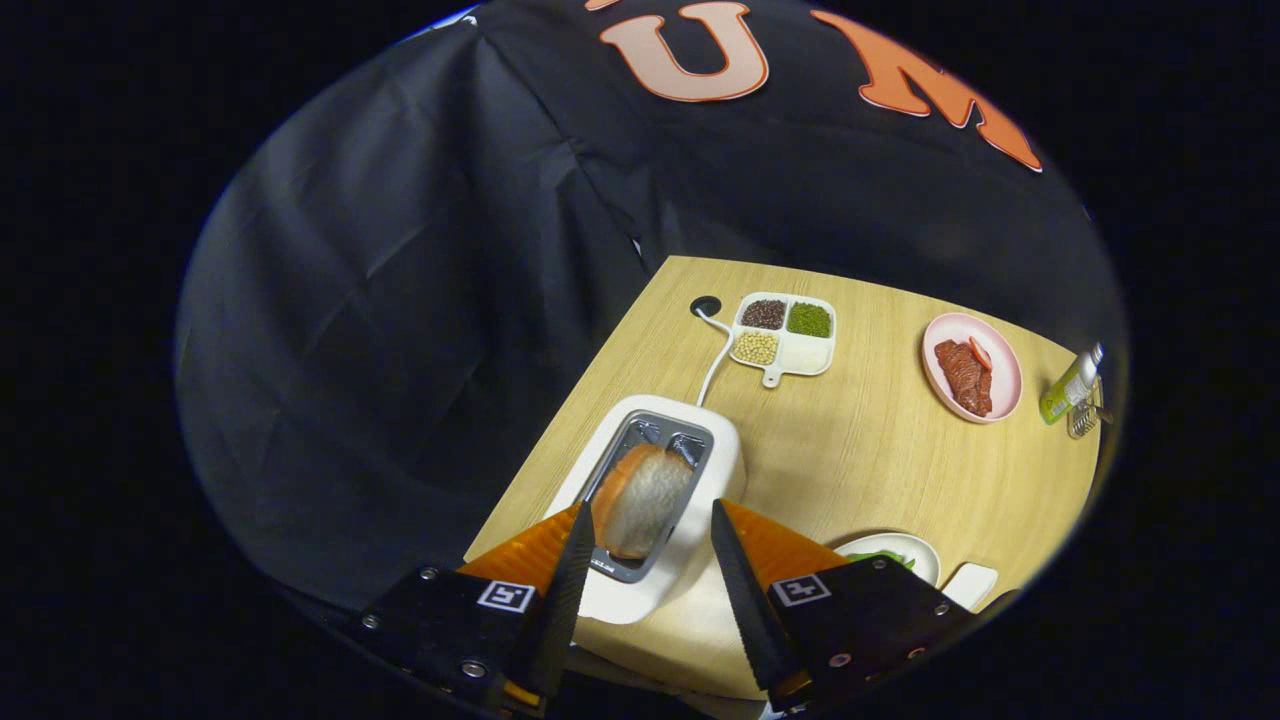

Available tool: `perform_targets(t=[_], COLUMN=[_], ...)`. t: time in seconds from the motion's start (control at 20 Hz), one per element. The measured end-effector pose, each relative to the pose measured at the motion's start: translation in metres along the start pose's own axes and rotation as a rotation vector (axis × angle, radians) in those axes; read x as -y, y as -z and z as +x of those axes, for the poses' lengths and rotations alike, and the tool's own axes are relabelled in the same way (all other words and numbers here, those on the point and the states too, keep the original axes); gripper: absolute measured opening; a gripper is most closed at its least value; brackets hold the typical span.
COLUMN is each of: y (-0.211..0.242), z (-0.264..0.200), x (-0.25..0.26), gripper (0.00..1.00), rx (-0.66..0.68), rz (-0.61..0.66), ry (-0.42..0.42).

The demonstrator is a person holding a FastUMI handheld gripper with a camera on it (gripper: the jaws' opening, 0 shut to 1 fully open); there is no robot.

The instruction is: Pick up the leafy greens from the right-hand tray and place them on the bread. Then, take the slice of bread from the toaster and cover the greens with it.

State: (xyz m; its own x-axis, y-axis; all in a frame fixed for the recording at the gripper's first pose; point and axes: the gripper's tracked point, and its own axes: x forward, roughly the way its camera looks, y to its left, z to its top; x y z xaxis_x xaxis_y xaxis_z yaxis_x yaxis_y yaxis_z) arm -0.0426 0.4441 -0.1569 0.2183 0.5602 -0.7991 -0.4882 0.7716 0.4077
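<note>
Second step in hand by the look of it: fetching the slice of bread point(645, 500) from the toaster point(655, 505); slice standing tilted in the slot, at twelve o'clock just ahead of the gripper point(648, 560); fingers spread wide, touching nothing; next, lowering to straddle the slice, then closing; greens point(885, 557) at three o'clock.

I see the slice of bread point(645, 500) only in part: its lower half sits hidden inside the toaster point(655, 500) slot. The right finger's mount covers most of a white plate point(900, 548), so just a sliver of leafy greens point(880, 556) shows. Beside it, a white tray point(970, 583) is cut off. A bottle point(1070, 385) at the desk point(860, 450) edge is too small to identify.
</note>
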Motion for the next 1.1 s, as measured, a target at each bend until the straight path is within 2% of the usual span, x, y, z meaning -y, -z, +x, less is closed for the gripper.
perform_targets(t=[0.2,0.4,0.6,0.8,0.95,1.1], y=[-0.005,0.003,0.011,0.015,0.021,0.021], z=[0.025,0.044,0.049,0.051,0.048,0.046], x=[-0.017,-0.013,0.000,0.007,0.009,0.011], gripper=[0.71,0.71,0.59,0.42,0.22,0.13], rx=[-0.062,-0.137,-0.189,-0.209,-0.228,-0.227], rz=[0.005,0.012,0.026,0.036,0.047,0.032], ry=[0.033,0.099,0.146,0.167,0.171,0.163])
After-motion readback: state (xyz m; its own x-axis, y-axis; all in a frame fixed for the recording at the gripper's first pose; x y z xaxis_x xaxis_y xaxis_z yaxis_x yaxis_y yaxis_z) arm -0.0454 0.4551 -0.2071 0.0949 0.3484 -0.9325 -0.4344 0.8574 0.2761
